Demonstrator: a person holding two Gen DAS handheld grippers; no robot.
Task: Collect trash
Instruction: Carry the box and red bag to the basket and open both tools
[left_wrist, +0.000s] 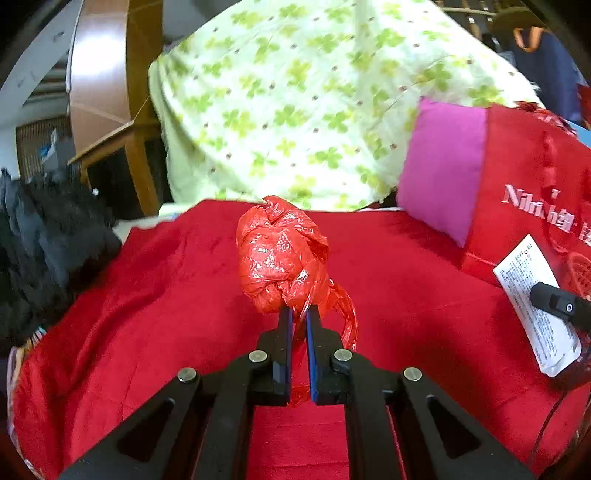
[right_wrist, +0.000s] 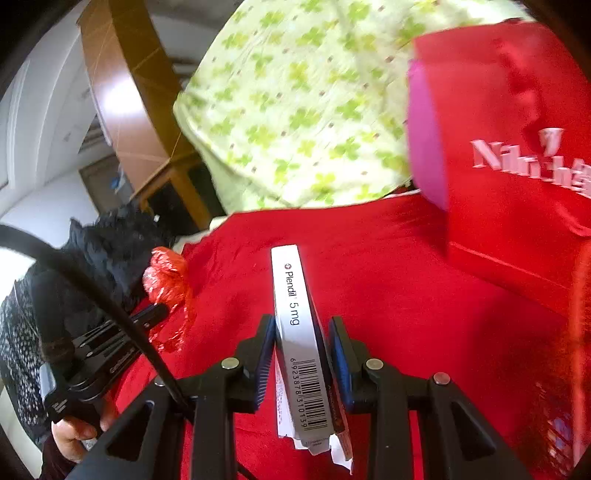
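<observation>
Here, at the far left of the left wrist view, a dark fuzzy garment lies at the edge of a red cloth that covers the surface below. In the middle, the left claw is closed almost fully on the thin twisted tail of a crumpled red plastic bag, and the ball of the bag stands out just past the fingertips, over the cloth. Behind it hangs a pale green fabric with clover print. To the right stands a red shopping bag with white letters and a pink side panel. In the right wrist view, the same red plastic bag appears at the left, held by the other gripper. In the centre, the right claw grips a white medicine box marked "Plendil 5 mg" on its narrow sides, with the pads against it on both sides. A paper, perhaps a leaflet, sticks out of the near end of the box. The red shopping bag fills the right side.
</observation>
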